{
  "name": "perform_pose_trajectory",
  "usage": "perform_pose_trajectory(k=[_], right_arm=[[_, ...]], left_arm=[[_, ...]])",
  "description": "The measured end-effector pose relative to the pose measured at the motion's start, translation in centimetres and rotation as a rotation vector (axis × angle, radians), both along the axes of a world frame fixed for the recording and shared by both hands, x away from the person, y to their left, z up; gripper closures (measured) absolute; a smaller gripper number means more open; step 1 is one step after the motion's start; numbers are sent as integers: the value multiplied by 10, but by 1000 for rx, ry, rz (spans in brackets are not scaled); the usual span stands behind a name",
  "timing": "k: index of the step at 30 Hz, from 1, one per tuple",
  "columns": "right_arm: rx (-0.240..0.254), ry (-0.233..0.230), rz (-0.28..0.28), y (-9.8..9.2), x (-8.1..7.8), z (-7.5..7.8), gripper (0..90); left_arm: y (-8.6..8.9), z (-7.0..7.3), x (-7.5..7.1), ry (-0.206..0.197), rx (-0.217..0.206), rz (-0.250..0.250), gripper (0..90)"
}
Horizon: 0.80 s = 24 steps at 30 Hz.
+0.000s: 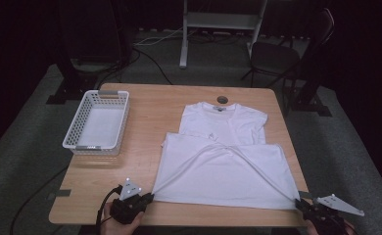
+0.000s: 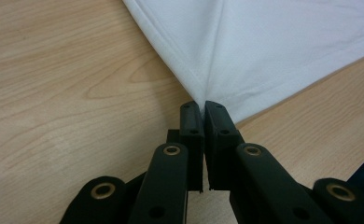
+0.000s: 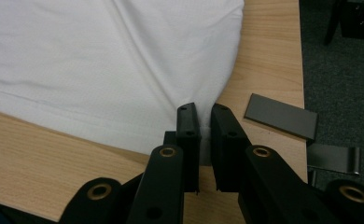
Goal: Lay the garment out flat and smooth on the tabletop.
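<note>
Both black two-jaw tongs, left gripper and right gripper, are clamped on the near hem corners of a white cotton T-shirt spread right of centre on the wooden table. Light, limp fabric likely sags; corners offer the surest hold.

Grey carpet floor, dark chair behind table.

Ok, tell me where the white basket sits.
In the high view, the white basket stands at the table's far left, apart from the white T-shirt to its right.
</note>
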State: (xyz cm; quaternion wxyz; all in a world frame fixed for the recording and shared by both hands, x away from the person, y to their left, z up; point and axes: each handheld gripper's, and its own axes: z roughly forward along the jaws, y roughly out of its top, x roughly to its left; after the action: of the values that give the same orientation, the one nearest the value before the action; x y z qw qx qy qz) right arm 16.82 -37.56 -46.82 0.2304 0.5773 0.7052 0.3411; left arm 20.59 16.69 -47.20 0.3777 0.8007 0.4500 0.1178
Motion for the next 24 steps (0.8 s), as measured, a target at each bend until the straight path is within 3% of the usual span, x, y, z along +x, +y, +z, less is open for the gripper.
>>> perform_pose_trajectory(k=[3, 9, 17, 24], right_arm=[[-3, 4, 10, 1, 0, 1, 729], [1, -54, -8, -4, 4, 13, 659], [-34, -37, -11, -4, 43, 10, 607], [-39, -28, -14, -1, 71, 5, 588]], left_arm=[[1, 2, 1, -11, -29, 1, 798], [5, 10, 16, -58, -21, 34, 715], [-9, 4, 50, -82, -5, 81, 656], [-19, 0, 67, -81, 31, 84, 626]])
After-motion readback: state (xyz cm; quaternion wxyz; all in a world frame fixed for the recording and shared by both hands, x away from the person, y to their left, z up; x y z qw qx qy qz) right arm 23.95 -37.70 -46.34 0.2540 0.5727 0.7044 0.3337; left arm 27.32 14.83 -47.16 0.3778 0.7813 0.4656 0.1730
